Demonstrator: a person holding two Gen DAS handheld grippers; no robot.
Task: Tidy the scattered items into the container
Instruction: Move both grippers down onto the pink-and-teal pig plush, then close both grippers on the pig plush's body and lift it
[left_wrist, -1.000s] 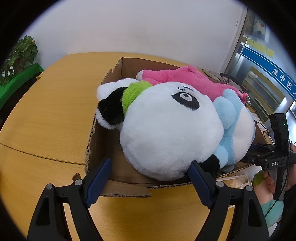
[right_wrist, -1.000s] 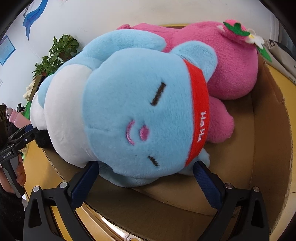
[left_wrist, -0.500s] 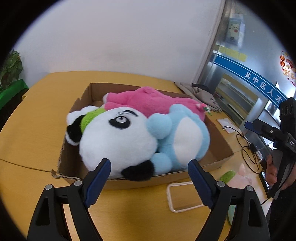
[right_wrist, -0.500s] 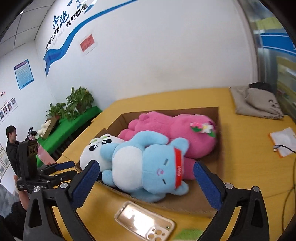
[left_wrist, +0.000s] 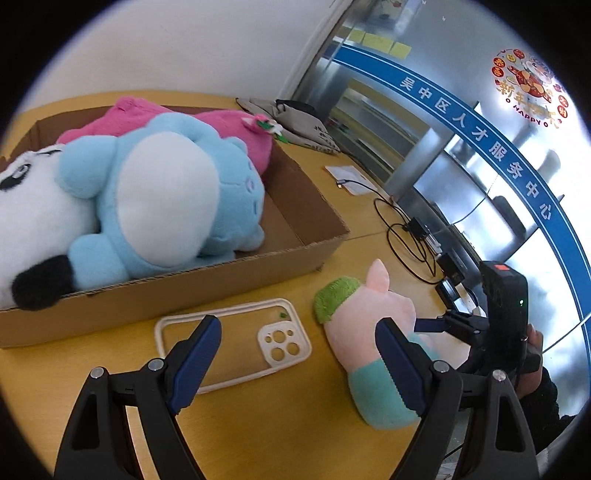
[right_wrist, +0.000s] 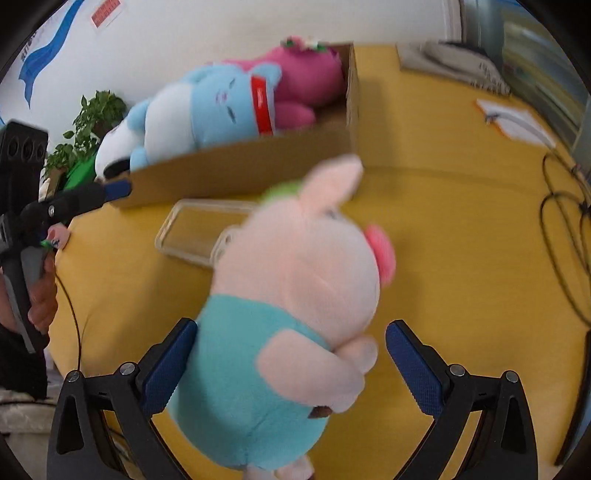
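Observation:
A cardboard box (left_wrist: 207, 282) (right_wrist: 236, 173) holds a blue plush (left_wrist: 166, 195) (right_wrist: 207, 110), a pink plush (left_wrist: 221, 122) (right_wrist: 310, 77) and a panda plush (left_wrist: 29, 218) (right_wrist: 114, 147). A pig plush (left_wrist: 365, 332) (right_wrist: 295, 317) in a teal shirt lies on the yellow table beside a clear phone case (left_wrist: 232, 343) (right_wrist: 199, 232). My right gripper (right_wrist: 291, 365) is open, its jaws on either side of the pig's body. My left gripper (left_wrist: 299, 358) is open and empty above the phone case and the pig; the right gripper also shows in the left wrist view (left_wrist: 436, 325).
Black cables (left_wrist: 406, 236) (right_wrist: 565, 236) loop on the table to the right. A paper sheet (left_wrist: 351, 177) (right_wrist: 513, 122) and a grey cloth bag (left_wrist: 295, 125) (right_wrist: 458, 62) lie beyond the box. A potted plant (right_wrist: 92, 122) stands at the far left.
Both grippers have pulled away from the box and swung to the front of the table. The right gripper has come down around the pig plush; the left now faces the phone case.

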